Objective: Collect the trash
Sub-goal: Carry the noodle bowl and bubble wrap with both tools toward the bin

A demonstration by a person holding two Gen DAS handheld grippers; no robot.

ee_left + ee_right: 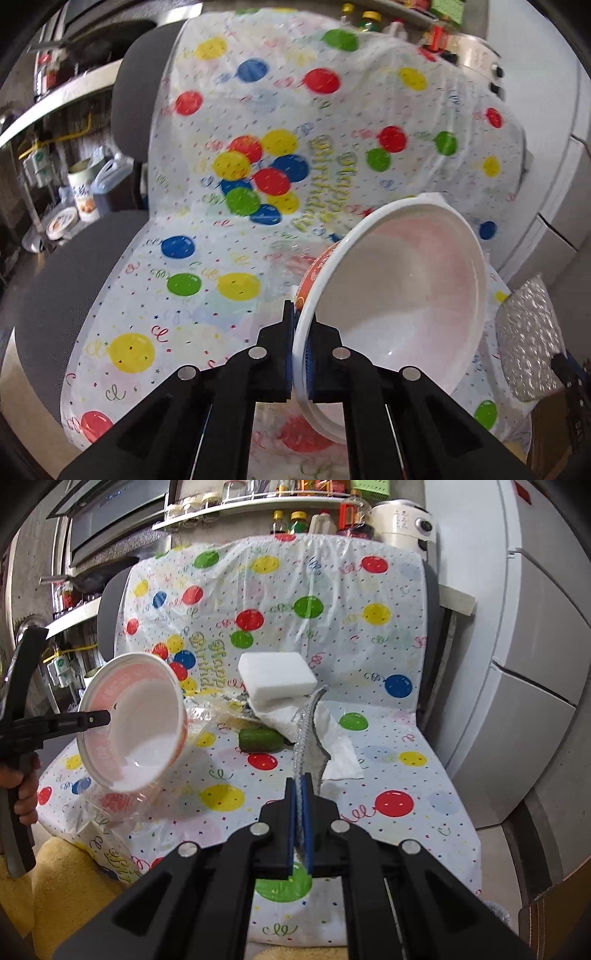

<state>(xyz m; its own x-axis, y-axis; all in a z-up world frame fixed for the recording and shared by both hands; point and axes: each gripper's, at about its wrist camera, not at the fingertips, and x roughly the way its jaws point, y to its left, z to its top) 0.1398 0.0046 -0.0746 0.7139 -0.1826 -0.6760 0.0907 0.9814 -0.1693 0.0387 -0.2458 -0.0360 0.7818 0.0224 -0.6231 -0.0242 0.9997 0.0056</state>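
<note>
Jaws of the left gripper (300, 354) pinch the rim of a white bowl (399, 295), lifted off the chair's balloon cover (388, 738); the right gripper (302, 819) clamps a silvery wrapper (304, 731). Collection is underway; next, both likely go to a bin, unseen here.

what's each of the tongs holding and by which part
Left tongs pinch the white bowl by its rim. Right tongs clamp the silver scrubbing cloth at its lower edge.

On the chair seat cover (406, 738): foam block (277, 677) at back, cucumber (260, 740) before it, napkin (332, 746) just right. Bowl (136, 720) held at left, above seat.
</note>
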